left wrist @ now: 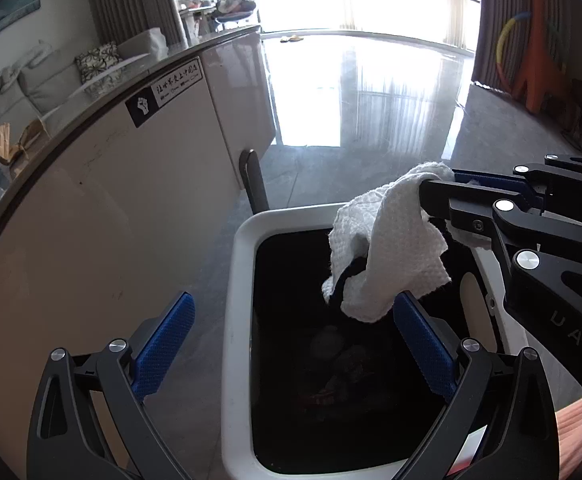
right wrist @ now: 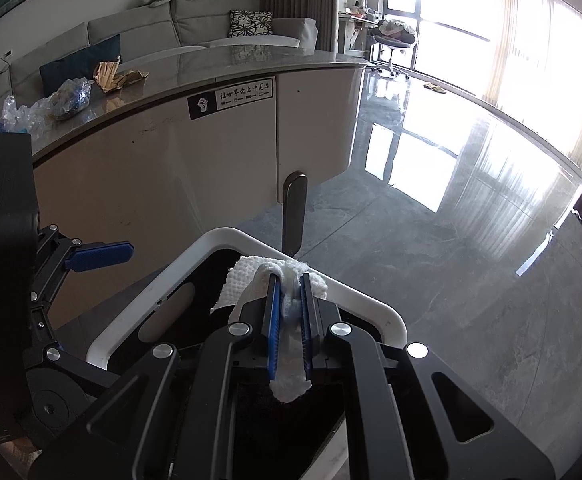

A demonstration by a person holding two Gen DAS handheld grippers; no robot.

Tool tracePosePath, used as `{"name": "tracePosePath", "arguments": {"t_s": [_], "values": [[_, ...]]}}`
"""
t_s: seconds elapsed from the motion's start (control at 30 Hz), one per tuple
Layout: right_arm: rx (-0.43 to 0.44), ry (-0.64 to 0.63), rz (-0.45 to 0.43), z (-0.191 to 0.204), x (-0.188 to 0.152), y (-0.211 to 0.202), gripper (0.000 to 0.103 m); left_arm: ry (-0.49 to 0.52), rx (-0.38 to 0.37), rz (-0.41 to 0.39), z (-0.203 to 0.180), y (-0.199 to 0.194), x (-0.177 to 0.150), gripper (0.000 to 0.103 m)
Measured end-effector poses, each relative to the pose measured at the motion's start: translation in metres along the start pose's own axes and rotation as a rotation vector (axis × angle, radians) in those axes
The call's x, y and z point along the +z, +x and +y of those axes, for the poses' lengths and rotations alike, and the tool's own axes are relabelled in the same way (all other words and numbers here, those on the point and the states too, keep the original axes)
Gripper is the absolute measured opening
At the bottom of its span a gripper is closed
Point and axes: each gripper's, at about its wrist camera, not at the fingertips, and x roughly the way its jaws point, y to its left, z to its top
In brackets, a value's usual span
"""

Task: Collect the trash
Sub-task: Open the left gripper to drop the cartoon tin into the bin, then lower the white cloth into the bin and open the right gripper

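A white trash bin (left wrist: 240, 280) with a black liner stands open on the floor by the counter. My left gripper (left wrist: 291, 340) hangs open over the bin's mouth with nothing between its blue pads (left wrist: 163, 344). My right gripper (left wrist: 431, 196) comes in from the right, shut on a crumpled white paper towel (left wrist: 395, 256) that dangles over the opening. In the right wrist view the towel (right wrist: 251, 276) is pinched between the right gripper's (right wrist: 291, 280) pads above the bin (right wrist: 387, 312). One finger (right wrist: 99, 256) of the left gripper shows at the left. Dim trash lies at the bin's bottom.
A curved counter (right wrist: 251, 56) rises just behind the bin; crumpled brown paper (right wrist: 111, 74) and plastic wrappers (right wrist: 67, 98) lie on its top. A dark upright pedal or lid part (right wrist: 294, 212) stands at the bin's far edge. Glossy floor (right wrist: 451, 220) stretches toward the windows. A sofa stands beyond.
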Motion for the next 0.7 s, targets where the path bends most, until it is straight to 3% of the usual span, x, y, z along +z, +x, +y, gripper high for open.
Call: {"name": "tracePosePath", "arguments": {"t_s": [0.7], "values": [[0.031,-0.084,0.156,0.027,-0.023,0.042,0.011,-0.029,0.076,-0.037,0.041,-0.030,0.002,0.099]]}}
